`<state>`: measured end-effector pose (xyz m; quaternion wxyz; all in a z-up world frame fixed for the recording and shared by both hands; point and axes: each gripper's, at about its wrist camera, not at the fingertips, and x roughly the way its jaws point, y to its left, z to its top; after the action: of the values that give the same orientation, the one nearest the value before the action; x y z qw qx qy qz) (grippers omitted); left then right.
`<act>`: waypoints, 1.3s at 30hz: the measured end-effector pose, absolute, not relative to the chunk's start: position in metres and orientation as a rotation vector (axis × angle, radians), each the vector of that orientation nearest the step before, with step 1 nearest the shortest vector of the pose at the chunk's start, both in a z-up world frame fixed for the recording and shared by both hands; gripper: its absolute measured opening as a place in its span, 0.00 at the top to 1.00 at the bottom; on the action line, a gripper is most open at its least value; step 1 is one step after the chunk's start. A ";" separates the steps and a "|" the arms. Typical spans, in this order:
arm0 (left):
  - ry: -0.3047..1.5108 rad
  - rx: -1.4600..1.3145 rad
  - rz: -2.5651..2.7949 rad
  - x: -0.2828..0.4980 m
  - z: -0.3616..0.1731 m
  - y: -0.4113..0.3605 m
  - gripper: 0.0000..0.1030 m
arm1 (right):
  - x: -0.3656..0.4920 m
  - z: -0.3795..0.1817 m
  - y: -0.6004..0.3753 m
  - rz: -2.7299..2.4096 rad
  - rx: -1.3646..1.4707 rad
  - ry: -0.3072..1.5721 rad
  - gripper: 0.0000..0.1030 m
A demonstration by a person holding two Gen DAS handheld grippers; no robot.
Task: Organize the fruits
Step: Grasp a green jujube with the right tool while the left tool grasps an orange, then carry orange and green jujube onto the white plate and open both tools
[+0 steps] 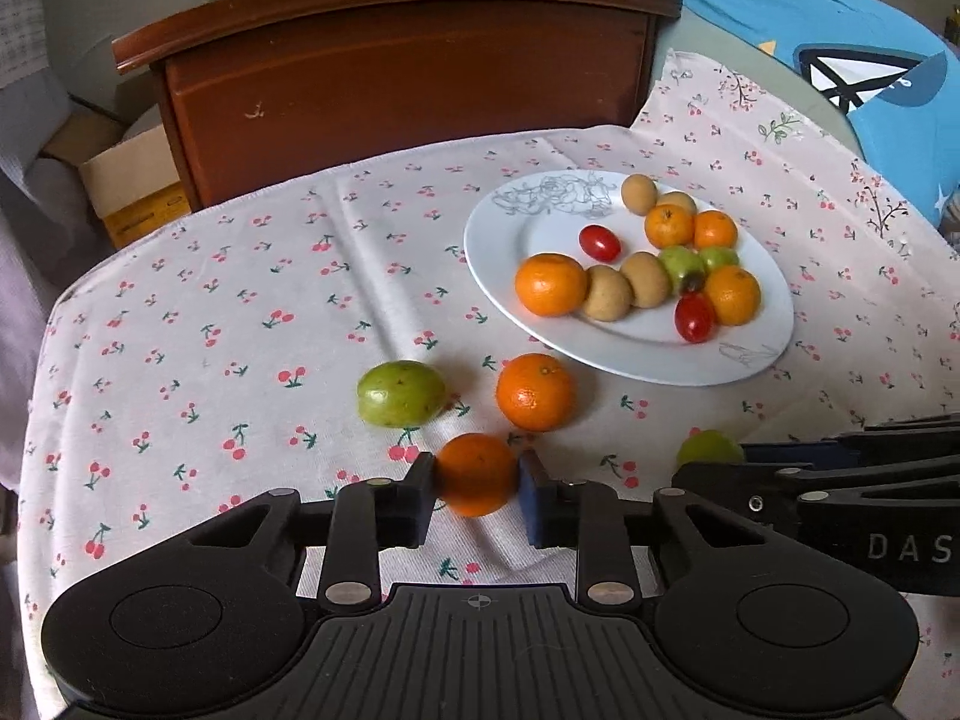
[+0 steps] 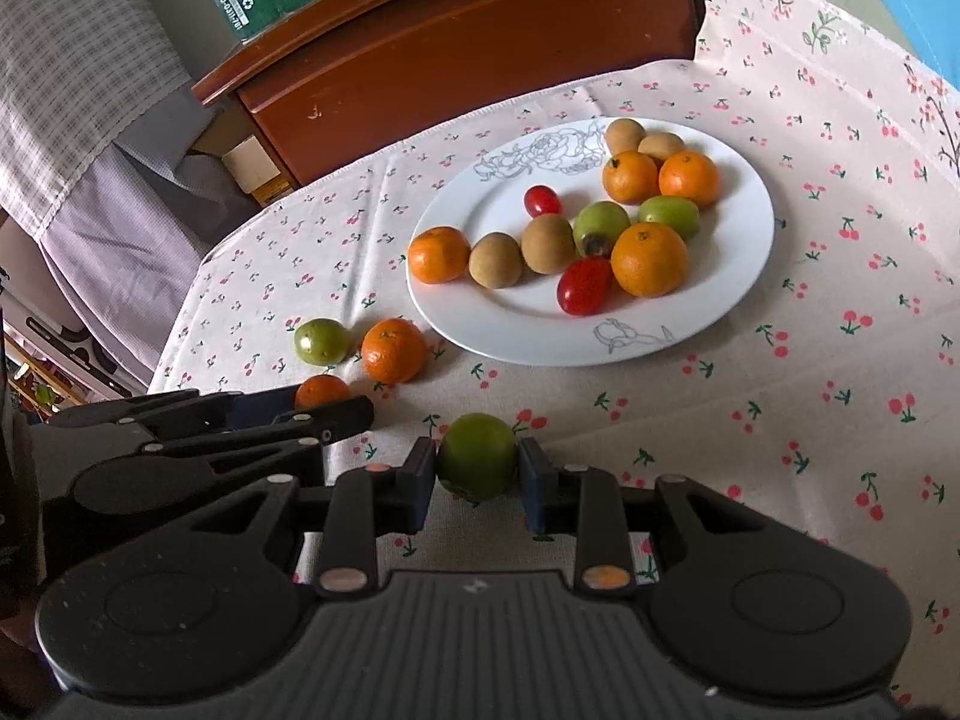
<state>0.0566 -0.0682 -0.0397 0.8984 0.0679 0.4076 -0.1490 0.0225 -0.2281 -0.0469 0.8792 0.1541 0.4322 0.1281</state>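
Note:
My left gripper is shut on a small orange low over the cherry-print cloth; the same orange peeks out behind that gripper in the right wrist view. My right gripper is shut on a green fruit, which shows as a green fruit at the right in the left wrist view. Loose on the cloth lie another green fruit and a second orange. The white plate holds several oranges, brown fruits, green fruits and two red tomatoes.
A dark wooden cabinet stands behind the table, with cardboard boxes on the floor to its left. A blue cushion lies at the back right. The cloth's edge drops off at the left.

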 end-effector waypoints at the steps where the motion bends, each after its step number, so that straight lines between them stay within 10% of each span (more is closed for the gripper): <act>1: 0.846 0.135 -0.306 0.056 -0.039 -0.067 0.75 | 0.022 -0.047 -0.228 0.267 0.321 0.901 0.71; 39: 0.678 -0.039 -0.348 0.094 0.047 -0.077 0.75 | 0.053 0.041 -0.260 0.256 0.376 0.629 0.71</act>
<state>0.0943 -0.0769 0.0473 0.9281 -0.0192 0.3309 -0.1698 0.0532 -0.2600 0.0411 0.9257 0.1831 0.3065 0.1249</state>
